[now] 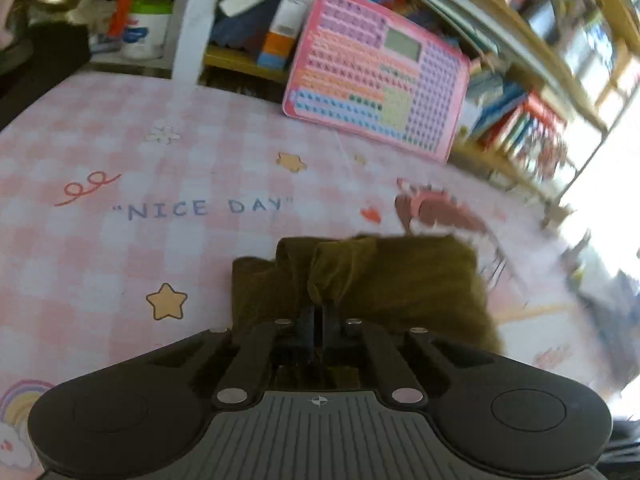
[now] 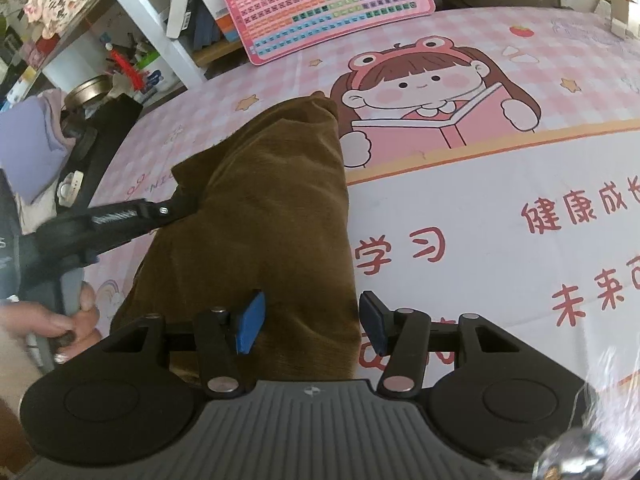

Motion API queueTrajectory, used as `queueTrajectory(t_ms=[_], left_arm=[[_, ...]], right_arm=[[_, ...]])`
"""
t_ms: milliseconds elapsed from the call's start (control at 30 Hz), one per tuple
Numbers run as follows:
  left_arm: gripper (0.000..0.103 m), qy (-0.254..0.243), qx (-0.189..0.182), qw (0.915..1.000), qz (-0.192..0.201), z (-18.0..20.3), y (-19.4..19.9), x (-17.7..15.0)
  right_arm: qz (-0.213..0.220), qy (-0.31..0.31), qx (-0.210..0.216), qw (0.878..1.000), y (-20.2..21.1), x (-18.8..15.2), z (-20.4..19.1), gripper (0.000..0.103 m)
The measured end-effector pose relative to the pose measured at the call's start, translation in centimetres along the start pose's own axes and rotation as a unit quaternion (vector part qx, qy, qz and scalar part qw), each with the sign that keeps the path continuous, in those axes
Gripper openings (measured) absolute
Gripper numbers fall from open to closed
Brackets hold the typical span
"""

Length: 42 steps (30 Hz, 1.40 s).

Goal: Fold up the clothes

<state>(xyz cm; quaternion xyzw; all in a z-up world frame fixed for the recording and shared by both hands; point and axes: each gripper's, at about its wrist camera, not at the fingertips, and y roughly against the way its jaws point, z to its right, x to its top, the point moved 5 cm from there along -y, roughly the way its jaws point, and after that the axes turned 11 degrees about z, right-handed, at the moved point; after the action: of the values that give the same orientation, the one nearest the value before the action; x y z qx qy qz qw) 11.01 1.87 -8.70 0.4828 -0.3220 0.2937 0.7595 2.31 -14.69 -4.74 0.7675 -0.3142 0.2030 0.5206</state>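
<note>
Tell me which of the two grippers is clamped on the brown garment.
The left gripper: its jaws are pinched shut on an edge of the brown garment. The right gripper stands open above the cloth, gripping nothing.

Surface: pink checked table cover [image 2: 460, 28], cartoon girl print, "NICE DAY" lettering | Far edge: pink keyboard-style board [image 1: 376, 76] leaning on wooden shelves [image 1: 532, 92] of books | Far left corner: white upright post [image 2: 140, 12], tub [image 1: 146, 34] | Right: bright glare, possibly a window [image 1: 608, 184]
</note>
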Motion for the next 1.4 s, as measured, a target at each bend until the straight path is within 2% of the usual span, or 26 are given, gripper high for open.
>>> queueTrajectory(t_ms=[133, 267, 300, 433, 500, 567, 733, 800, 867, 933, 1167, 1400], left_arm=[[0.007, 0.021, -0.005, 0.9998, 0.001, -0.4, 0.9, 0.6], [0.027, 0.063, -0.010, 0.9977, 0.022, -1.0, 3.6, 1.3], [0.029, 0.066, -0.010, 0.9973, 0.030, -1.1, 4.4, 1.3], [0.034, 0.062, -0.011, 0.9969, 0.048, -0.1, 7.5, 0.9], [0.037, 0.053, -0.008, 0.9973, 0.051, 0.7, 8.7, 0.3], [0.045, 0.049, -0.001, 0.9975, 0.051, 1.6, 9.6, -0.5], [0.052, 0.050, 0.016, 0.9975, 0.048, 3.6, 11.1, -2.4], [0.062, 0.048, 0.028, 0.9972, 0.050, 4.4, 11.7, -2.9], [0.076, 0.046, 0.046, 0.9967, 0.049, 5.1, 12.2, -3.5], [0.084, 0.044, 0.064, 0.9959, 0.047, 5.8, 12.7, -4.1], [0.087, 0.049, 0.113, 0.9920, 0.024, 7.5, 13.2, -5.8], [0.088, 0.040, 0.120, 0.9920, 0.005, 9.4, 12.9, -6.2]], right_arm=[[0.000, -0.001, -0.004, 1.000, 0.1, -0.1, 0.0, 0.050], [0.008, 0.004, -0.002, 1.000, 0.8, -0.1, -0.3, 0.051], [0.010, 0.005, -0.001, 1.000, 1.0, -0.2, -0.4, 0.052], [0.021, 0.001, 0.000, 1.000, 2.2, -0.2, -0.4, 0.055], [0.028, -0.004, 0.004, 1.000, 2.9, -0.2, -0.2, 0.055], [0.032, -0.004, 0.009, 0.999, 3.4, -0.2, -0.1, 0.056], [0.035, 0.014, 0.023, 0.999, 4.4, 0.0, -0.1, 0.058], [0.032, 0.028, 0.030, 0.999, 4.7, 0.0, 0.0, 0.060], [0.027, 0.042, 0.037, 0.998, 4.9, 0.1, 0.1, 0.063], [0.022, 0.054, 0.047, 0.997, 5.1, -0.1, 0.2, 0.068], [0.001, 0.058, 0.079, 0.995, 5.5, -0.9, 1.7, 0.071], [-0.013, 0.049, 0.097, 0.994, 5.7, -1.2, 2.9, 0.074]])
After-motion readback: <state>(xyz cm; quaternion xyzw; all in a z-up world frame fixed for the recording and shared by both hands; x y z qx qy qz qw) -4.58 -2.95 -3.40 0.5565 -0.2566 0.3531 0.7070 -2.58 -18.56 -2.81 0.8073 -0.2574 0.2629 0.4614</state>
